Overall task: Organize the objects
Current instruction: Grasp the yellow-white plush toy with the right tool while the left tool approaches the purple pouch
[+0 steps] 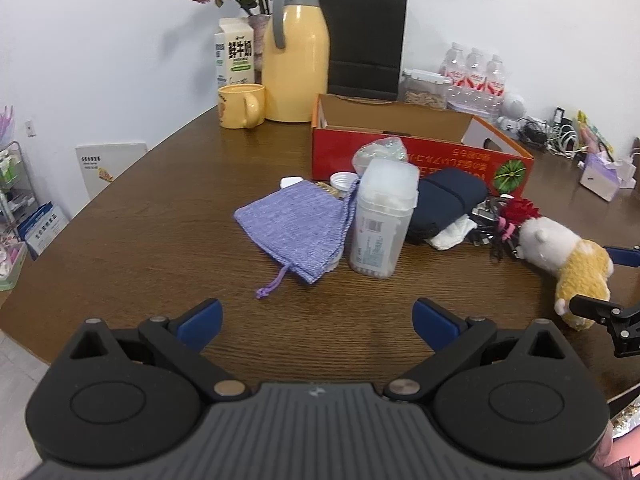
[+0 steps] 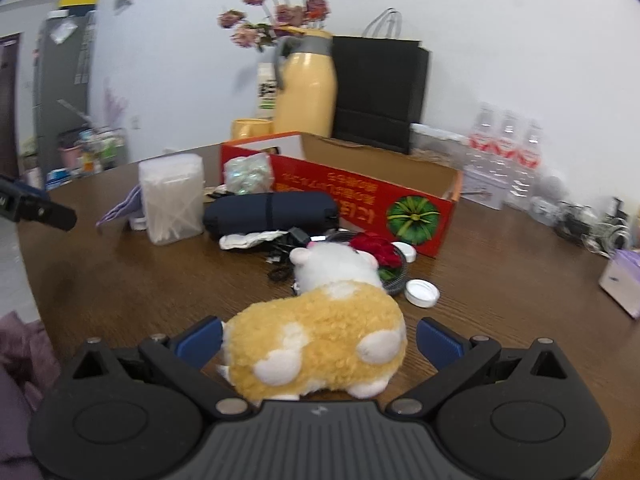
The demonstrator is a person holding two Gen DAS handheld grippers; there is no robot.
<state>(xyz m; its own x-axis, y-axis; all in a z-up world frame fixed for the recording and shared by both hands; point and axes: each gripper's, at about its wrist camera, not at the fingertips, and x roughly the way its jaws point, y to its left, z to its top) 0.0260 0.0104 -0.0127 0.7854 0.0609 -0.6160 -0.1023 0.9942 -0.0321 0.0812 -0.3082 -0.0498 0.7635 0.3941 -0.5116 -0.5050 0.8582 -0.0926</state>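
A yellow-and-white plush toy (image 2: 320, 336) lies on the brown table, its rear end between the spread fingers of my right gripper (image 2: 320, 340), which is open around it. In the left wrist view the same plush toy (image 1: 568, 264) lies at the right edge. My left gripper (image 1: 318, 320) is open over bare table, short of a purple drawstring pouch (image 1: 296, 224) and a clear cotton-swab box (image 1: 380, 224). Behind these lie a dark blue case (image 1: 448, 204) and an open red cardboard box (image 1: 420, 152).
A yellow thermos (image 1: 296, 60), a yellow mug (image 1: 240, 106), a milk carton (image 1: 236, 52) and a black paper bag (image 1: 364, 40) stand at the back. Water bottles (image 1: 476, 76), cables and a tissue box (image 1: 604, 176) sit at the right. White lids (image 2: 420, 292) and red flowers (image 2: 376, 252) lie near the plush.
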